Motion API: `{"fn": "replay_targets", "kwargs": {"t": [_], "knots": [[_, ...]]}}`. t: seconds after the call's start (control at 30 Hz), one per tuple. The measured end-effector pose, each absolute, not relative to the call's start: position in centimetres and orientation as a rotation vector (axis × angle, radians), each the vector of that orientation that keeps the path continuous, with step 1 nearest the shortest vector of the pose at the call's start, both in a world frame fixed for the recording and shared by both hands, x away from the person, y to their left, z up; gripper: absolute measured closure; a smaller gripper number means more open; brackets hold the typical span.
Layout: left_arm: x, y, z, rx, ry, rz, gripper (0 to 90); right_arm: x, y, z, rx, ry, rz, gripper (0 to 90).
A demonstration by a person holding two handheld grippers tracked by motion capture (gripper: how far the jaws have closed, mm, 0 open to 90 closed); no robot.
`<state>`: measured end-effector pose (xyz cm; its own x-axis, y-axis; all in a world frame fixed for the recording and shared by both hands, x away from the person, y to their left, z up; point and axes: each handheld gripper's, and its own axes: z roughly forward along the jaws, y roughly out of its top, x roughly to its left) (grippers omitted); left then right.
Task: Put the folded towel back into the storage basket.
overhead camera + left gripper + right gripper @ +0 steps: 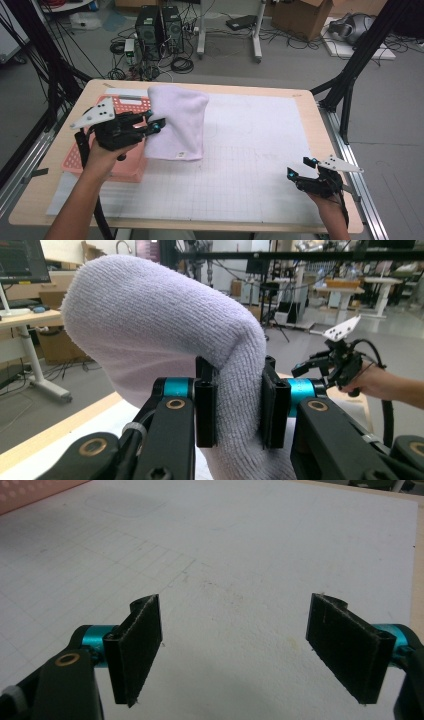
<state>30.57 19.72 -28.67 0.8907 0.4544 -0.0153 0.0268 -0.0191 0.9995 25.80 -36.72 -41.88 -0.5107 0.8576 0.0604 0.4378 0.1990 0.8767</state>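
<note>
High view, towel: pale lilac towel hangs lifted over the white gridded mat on the table, just beside the pink basket.
High view, left gripper: left gripper meets the towel's left edge.
High view, right gripper: right gripper low over the mat's near right corner, well apart from the towel.
Left gripper view, jaws: clamped on a bunched fold of towel; cloth fills the gap, the rest bulging above.
Right gripper view, jaws: wide apart, nothing between them, bare mat beneath.
</note>
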Motion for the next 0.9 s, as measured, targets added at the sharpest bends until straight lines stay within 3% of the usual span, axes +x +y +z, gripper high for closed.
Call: {"fn": "replay_targets", "kwargs": {"t": [0.63,0.9], "knots": [[30.6,29.3,-27.8,1.485,0.418,0.380,73.5,25.7,-36.3,-41.7,1.222,2.026,1.232,21.3],[31.2,33.0,-29.8,1.485,0.483,0.384,73.5,25.7,-35.9,-41.8,1.221,2.035,1.218,21.3]]}}
